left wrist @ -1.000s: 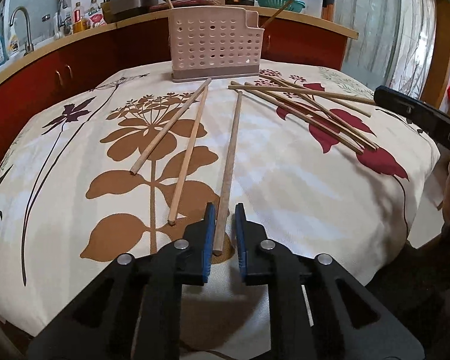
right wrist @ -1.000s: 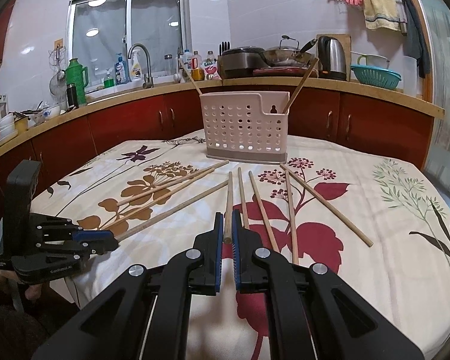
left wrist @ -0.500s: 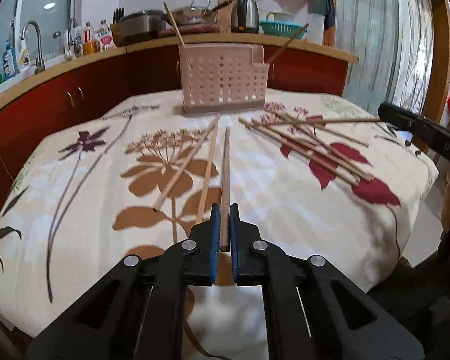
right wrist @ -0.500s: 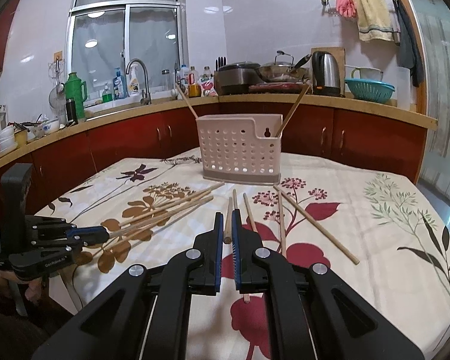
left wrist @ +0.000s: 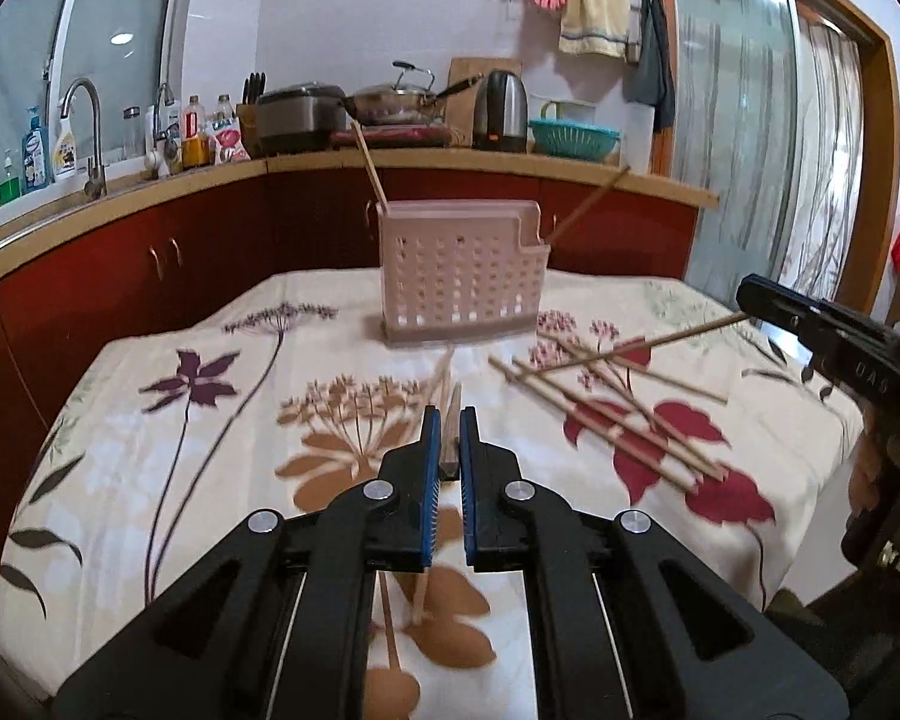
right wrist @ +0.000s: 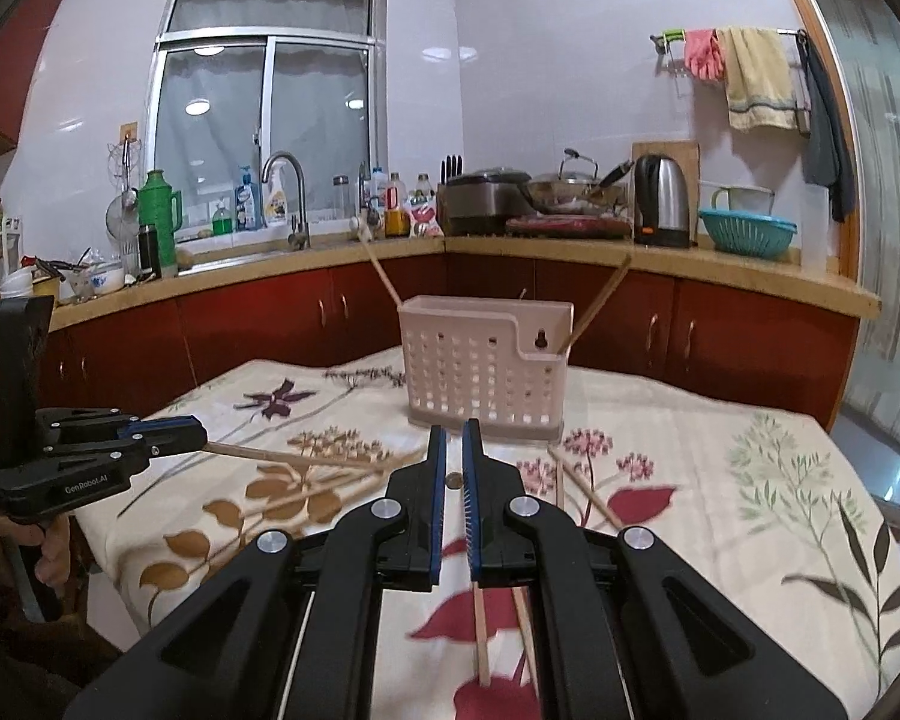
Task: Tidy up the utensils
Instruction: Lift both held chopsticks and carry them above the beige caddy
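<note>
My left gripper [left wrist: 450, 415] is shut on the near end of a wooden chopstick [left wrist: 450, 450], which points away toward the pink perforated holder [left wrist: 459, 276] and is lifted off the cloth. My right gripper [right wrist: 454, 433] is shut on another chopstick [right wrist: 453, 482], seen end-on between its pads and also clear of the table. In the left wrist view the right gripper [left wrist: 750, 303] shows at the right, its stick [left wrist: 642, 343] slanting left. In the right wrist view the left gripper [right wrist: 192, 433] holds its stick [right wrist: 294, 456] out level. Two chopsticks stand in the holder [right wrist: 486, 360].
Several loose chopsticks [left wrist: 618, 420] lie on the floral tablecloth [left wrist: 210, 420] to the right of centre, and two more [right wrist: 480, 630] lie under my right gripper. Red cabinets and a counter with a kettle [right wrist: 663, 201], pots and a sink ring the table's far side.
The left jaws closed on their chopstick. Both grippers then rose from the cloth with a chopstick each, and both views tilted up toward the holder.
</note>
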The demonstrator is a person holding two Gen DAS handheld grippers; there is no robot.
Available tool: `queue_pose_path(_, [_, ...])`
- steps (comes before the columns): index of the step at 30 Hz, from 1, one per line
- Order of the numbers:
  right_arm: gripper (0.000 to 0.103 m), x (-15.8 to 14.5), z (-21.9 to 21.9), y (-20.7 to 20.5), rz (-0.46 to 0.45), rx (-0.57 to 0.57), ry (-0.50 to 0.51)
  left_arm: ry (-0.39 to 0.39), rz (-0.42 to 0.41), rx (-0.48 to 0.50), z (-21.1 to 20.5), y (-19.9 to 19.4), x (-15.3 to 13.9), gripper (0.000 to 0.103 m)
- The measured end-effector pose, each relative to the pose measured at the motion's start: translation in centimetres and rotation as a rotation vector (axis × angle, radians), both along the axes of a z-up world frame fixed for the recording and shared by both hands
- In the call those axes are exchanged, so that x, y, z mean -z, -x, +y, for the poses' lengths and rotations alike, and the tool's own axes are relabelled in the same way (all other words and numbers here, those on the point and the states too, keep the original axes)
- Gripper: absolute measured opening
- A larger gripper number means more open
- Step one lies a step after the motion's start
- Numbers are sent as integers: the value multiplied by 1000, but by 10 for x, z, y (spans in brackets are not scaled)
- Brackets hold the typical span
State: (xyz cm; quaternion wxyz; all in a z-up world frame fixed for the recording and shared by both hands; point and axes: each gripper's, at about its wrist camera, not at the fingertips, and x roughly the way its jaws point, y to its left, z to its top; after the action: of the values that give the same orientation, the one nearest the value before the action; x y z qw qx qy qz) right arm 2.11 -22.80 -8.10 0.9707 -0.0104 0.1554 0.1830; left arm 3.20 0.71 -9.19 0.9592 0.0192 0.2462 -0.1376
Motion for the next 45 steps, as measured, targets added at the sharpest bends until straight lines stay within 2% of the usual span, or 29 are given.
queue_pose_path(17, [6,-41,7,-74,-98,-4,-40,-19,-74,26,-10,-80,-53,7])
queue_pose_path(24, [7,-48,7,-101,-110,-2,-54,-22,-100,45,-16,-111,-69,7])
queue_pose_path(29, [7,-46,8,-120,-79,-9,-75,-17,-112,53,-20,-129,-75,7])
queue_pose_path(45, [7,-61,9,-128,-107,-10,-74,-26,-171,64,-23,-148,-96,7])
